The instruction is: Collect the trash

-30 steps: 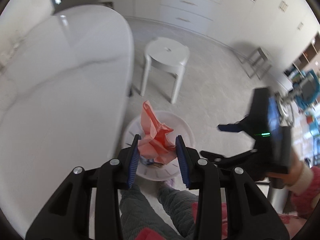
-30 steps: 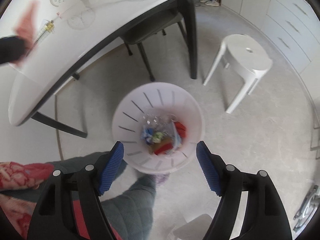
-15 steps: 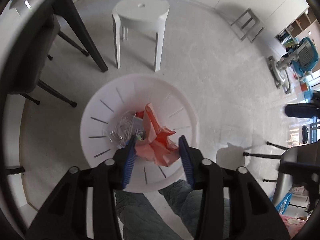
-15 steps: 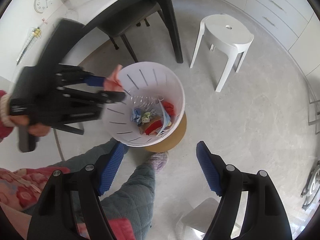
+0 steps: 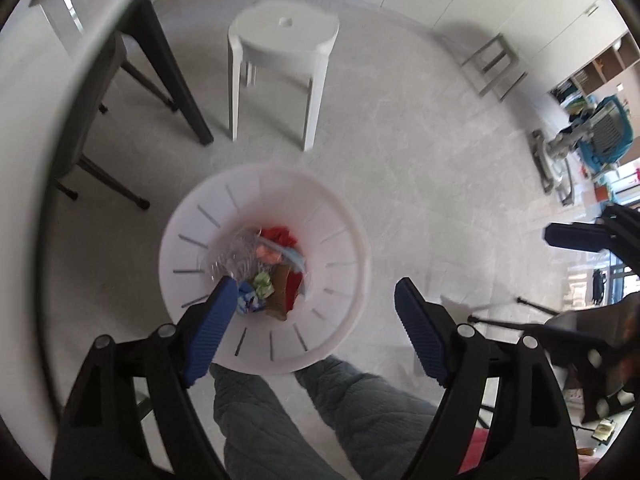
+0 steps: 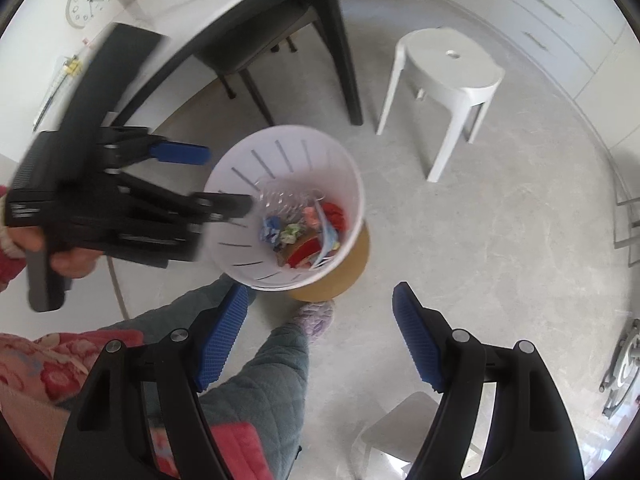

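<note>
**Above the white bin, both hand-held grippers stood empty**

Over the slotted white waste bin [image 5: 264, 268], the left hand-held gripper [image 5: 312, 320] pointed steeply down, its blue pads [image 5: 210, 330] spread wide with nothing between them; its jaws had just been opening. The left pad hung over the bin's near rim, while the right pad lay outside the rim, over the pale floor [image 5: 420, 152].

At the bottom of the bin lay the trash [image 5: 276, 268]: a crumpled salmon-pink scrap [image 5: 267, 255] on top of the heap, red pieces, a green wad, a blue-and-white wrapper, a brown piece and some clear crinkled plastic. The bin sat on a round tan base [image 6: 340, 276], seen in the right wrist view.

The right hand-held gripper [image 6: 320, 336] was also spread wide and held nothing. It hovered to the side of the bin, above the floor and the person's quilted grey-green trouser legs [image 6: 276, 376] and a lilac slipper [image 6: 318, 316]. From that view the left hand-held gripper reached in from the left, gripped by a hand [image 6: 68, 258] in a red patterned sleeve, with its fingertips over the bin's edge.

A white plastic stool [image 5: 282, 52] stood beyond the bin, well apart from it. The white desk [image 5: 24, 92] with dark legs and a grey chair [image 6: 256, 44] tucked under it stood to the bin's left. A round wall clock [image 6: 90, 0] showed in the upper left of the right wrist view.
</note>
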Motion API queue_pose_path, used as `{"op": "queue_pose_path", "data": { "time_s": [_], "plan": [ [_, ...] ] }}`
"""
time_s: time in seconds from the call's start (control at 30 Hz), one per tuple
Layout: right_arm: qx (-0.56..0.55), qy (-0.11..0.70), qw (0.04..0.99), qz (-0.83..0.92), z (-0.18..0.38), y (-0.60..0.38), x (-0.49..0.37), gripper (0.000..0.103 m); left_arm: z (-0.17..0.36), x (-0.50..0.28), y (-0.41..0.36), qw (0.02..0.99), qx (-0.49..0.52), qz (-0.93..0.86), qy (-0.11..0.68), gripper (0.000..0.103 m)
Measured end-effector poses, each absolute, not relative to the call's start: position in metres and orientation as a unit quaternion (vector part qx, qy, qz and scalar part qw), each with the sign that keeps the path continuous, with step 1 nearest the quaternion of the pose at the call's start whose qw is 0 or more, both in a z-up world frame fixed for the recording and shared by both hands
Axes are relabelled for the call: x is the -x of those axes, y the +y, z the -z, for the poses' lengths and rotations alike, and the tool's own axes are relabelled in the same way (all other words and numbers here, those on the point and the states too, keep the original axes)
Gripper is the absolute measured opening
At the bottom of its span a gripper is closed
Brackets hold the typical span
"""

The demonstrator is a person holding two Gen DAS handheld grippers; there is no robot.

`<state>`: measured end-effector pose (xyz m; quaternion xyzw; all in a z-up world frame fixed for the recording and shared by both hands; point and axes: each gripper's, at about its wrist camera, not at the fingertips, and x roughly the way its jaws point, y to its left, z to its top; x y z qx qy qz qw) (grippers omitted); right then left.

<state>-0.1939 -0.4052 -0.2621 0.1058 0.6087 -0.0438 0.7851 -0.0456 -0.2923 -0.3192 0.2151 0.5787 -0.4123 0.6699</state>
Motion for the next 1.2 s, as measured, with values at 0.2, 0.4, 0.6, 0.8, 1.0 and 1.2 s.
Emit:
{"op": "queue_pose_path", "data": {
  "time_s": [0.2,0.4,0.6,0.8,1.0,1.2],
  "plan": [
    [-0.073,0.566,0.820,0.055,0.205,-0.413,0.186,0.084,0.216,0.038,-0.271,0.739,-0.177,0.390,0.521,0.091],
    [-0.050,0.497,0.866,0.001,0.147,-0.392,0.140,0.091,0.127,0.011,-0.217,0.812,-0.126,0.311,0.477,0.093],
    [-0.003,0.446,0.892,-0.071,0.100,-0.350,0.079,0.098,0.071,0.002,-0.154,0.872,-0.104,0.211,0.430,0.094],
    [0.018,0.441,0.890,-0.115,0.084,-0.305,0.040,0.098,0.059,0.000,-0.105,0.878,-0.064,0.145,0.451,0.095],
    [0.011,0.466,0.876,-0.124,0.091,-0.277,0.030,0.098,0.080,0.004,-0.084,0.871,-0.052,0.125,0.472,0.095],
    [0.015,0.486,0.865,-0.119,0.097,-0.260,0.024,0.098,0.088,0.001,-0.069,0.869,-0.042,0.120,0.478,0.095]
  ]
}}
